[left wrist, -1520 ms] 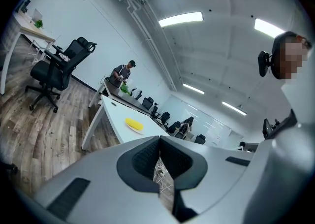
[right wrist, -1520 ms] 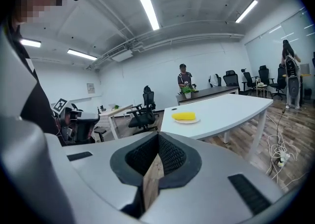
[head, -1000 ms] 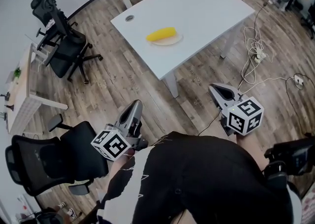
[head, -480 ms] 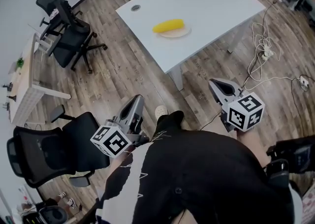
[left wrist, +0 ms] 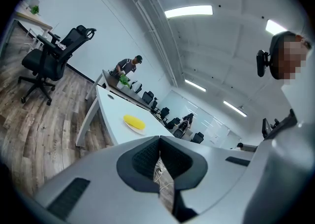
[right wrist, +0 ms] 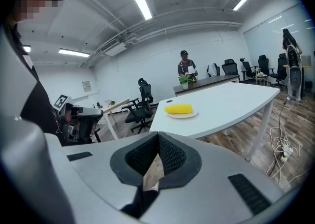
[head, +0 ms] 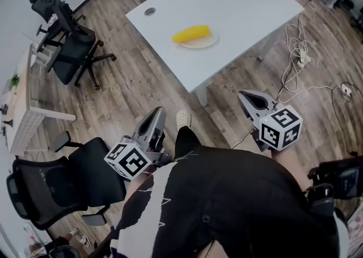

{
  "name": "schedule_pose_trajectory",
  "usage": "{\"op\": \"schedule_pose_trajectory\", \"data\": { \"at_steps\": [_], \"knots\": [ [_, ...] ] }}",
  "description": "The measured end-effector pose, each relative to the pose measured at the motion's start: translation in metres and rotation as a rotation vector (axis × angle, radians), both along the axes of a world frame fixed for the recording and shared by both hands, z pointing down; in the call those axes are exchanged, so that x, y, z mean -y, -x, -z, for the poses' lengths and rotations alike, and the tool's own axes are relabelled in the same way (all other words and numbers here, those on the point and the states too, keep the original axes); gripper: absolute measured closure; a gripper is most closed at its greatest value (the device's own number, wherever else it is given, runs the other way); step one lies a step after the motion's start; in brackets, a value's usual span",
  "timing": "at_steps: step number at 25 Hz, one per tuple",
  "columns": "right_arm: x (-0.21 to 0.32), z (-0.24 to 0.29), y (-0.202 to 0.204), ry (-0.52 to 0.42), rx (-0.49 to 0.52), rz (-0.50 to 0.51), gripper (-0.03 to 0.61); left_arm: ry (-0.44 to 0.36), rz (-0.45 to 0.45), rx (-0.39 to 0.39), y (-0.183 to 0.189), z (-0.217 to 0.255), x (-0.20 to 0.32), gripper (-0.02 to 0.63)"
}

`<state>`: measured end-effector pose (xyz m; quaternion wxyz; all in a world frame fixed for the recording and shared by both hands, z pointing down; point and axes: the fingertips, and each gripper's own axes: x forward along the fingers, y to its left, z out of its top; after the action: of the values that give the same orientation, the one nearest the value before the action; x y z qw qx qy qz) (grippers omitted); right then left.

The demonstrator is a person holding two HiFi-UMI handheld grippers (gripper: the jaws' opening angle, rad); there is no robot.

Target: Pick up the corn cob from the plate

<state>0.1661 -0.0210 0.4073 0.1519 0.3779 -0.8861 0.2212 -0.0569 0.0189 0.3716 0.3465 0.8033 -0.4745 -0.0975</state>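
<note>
Approach stage: corn cob [head: 191, 33] on plate [head: 207, 42], well ahead. Left hand-held gripper [head: 156, 116] and right hand-held gripper [head: 248, 97] clenched, empty; open 1 before reaching, probably gripping the cob crosswise.

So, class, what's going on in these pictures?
A person stands on the wooden floor, short of the white table, with a gripper in each hand. The left gripper and right gripper are both shut, with nothing between their fingers. The yellow corn cob lies on its plate on the table, untouched.
</note>
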Motion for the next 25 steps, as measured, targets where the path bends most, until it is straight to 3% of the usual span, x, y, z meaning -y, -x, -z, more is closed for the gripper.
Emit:
{"op": "schedule_pose_trajectory", "data": {
  "at_steps": [5,25],
  "knots": [
    [0.027,-0.003,0.007,0.016,-0.008,-0.022,0.565,0.007,-0.024,-0.025,0.007,0.001,0.041,0.600],
    [0.155,-0.015,0.062,0.095,0.011,-0.185,0.565,0.040,-0.148,0.025,0.070,0.000,0.185,0.600]
  ]
}}
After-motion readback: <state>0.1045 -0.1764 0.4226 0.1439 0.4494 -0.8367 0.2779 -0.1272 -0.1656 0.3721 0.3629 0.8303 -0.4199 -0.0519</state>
